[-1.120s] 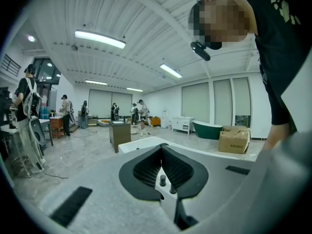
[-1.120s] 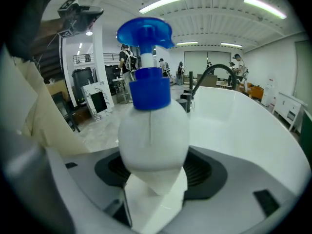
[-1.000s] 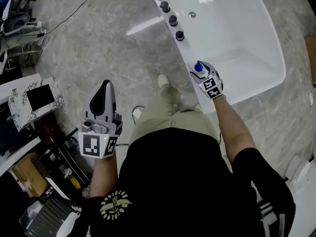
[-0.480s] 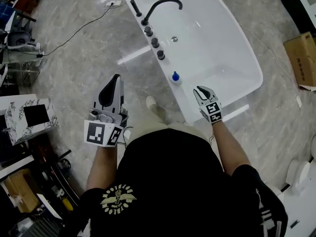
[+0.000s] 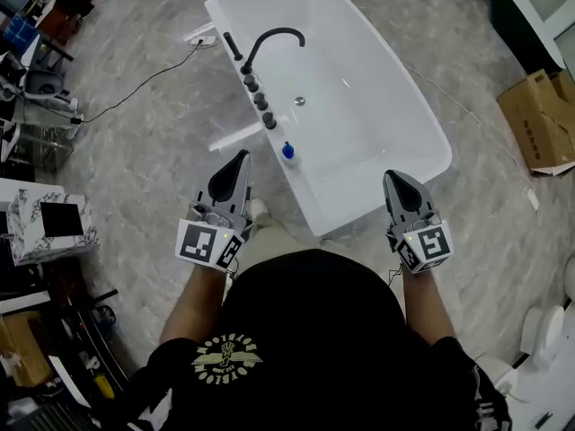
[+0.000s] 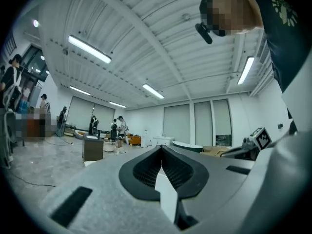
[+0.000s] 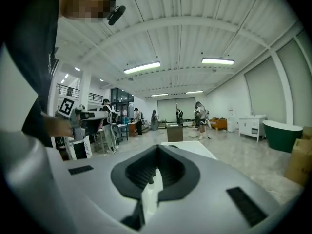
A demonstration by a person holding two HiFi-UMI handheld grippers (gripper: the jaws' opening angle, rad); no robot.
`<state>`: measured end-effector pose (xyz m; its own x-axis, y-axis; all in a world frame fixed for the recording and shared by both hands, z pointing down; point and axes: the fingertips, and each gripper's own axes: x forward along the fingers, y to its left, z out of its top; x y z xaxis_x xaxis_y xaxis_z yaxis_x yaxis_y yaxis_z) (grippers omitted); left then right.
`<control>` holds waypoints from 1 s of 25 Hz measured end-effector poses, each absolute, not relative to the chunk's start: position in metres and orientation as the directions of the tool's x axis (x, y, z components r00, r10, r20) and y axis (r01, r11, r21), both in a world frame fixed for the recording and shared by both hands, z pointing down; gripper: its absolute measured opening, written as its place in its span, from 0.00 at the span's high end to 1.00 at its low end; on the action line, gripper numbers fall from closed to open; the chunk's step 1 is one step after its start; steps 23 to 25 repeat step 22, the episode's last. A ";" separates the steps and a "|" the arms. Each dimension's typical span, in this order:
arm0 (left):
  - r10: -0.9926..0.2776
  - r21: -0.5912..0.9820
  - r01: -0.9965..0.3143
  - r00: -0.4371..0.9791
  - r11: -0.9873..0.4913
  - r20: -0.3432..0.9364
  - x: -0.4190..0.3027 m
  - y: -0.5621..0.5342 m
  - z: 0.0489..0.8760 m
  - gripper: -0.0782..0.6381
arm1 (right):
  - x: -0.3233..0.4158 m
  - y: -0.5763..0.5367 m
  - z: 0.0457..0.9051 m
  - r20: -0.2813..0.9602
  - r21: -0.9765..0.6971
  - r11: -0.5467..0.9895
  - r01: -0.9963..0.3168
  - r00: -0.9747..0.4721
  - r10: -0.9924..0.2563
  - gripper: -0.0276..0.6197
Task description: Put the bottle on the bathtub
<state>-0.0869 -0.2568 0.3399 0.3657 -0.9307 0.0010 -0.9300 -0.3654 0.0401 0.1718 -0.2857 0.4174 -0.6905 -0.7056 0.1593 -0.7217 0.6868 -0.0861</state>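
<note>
The small bottle (image 5: 287, 152) with a blue cap stands upright on the near left rim of the white bathtub (image 5: 307, 206), just below the row of dark knobs (image 5: 259, 98). My right gripper (image 5: 393, 176) hovers apart from it over the tub's near end. Its jaws have just been closing and are shut with nothing between them, as the right gripper view confirms (image 7: 157, 148). My left gripper (image 5: 241, 155) hangs left of the bottle over the floor, shut and empty (image 6: 161, 149). Both point level into the room.
A black curved faucet (image 5: 272, 39) rises from the tub's left rim. A cardboard box (image 5: 540, 120) lies on the floor at right. A marble-topped cabinet (image 5: 43, 220) and clutter stand at left. A cable (image 5: 144, 83) crosses the floor. Several people stand far off.
The right gripper let go of the bottle on the rim, drew back and up, and shut. The left gripper rose too. The tub now looks farther away.
</note>
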 end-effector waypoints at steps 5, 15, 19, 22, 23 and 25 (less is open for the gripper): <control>-0.934 -0.007 -0.934 0.356 -0.356 0.012 -0.059 -0.240 0.331 0.88 | 0.185 -0.275 0.384 0.100 -0.066 0.720 -0.690 -0.723 -0.684 0.94; -0.958 -0.057 -0.957 0.283 -0.285 0.036 -0.071 -0.213 0.306 0.88 | 0.175 -0.266 0.370 0.086 -0.094 0.765 -0.637 -0.771 -0.631 0.94; -0.961 -0.063 -0.959 0.274 -0.276 0.033 -0.090 -0.218 0.305 0.88 | 0.157 -0.269 0.374 0.098 -0.100 0.772 -0.628 -0.778 -0.620 0.94; -0.962 -0.066 -0.960 0.271 -0.273 0.026 -0.104 -0.227 0.308 0.88 | 0.142 -0.275 0.383 0.114 -0.093 0.777 -0.623 -0.782 -0.613 0.94; -0.962 -0.066 -0.960 0.271 -0.273 0.026 -0.104 -0.227 0.308 0.88 | 0.142 -0.275 0.383 0.114 -0.093 0.777 -0.623 -0.782 -0.613 0.94; -0.962 -0.066 -0.960 0.271 -0.273 0.026 -0.104 -0.227 0.308 0.88 | 0.142 -0.275 0.383 0.114 -0.093 0.777 -0.623 -0.782 -0.613 0.94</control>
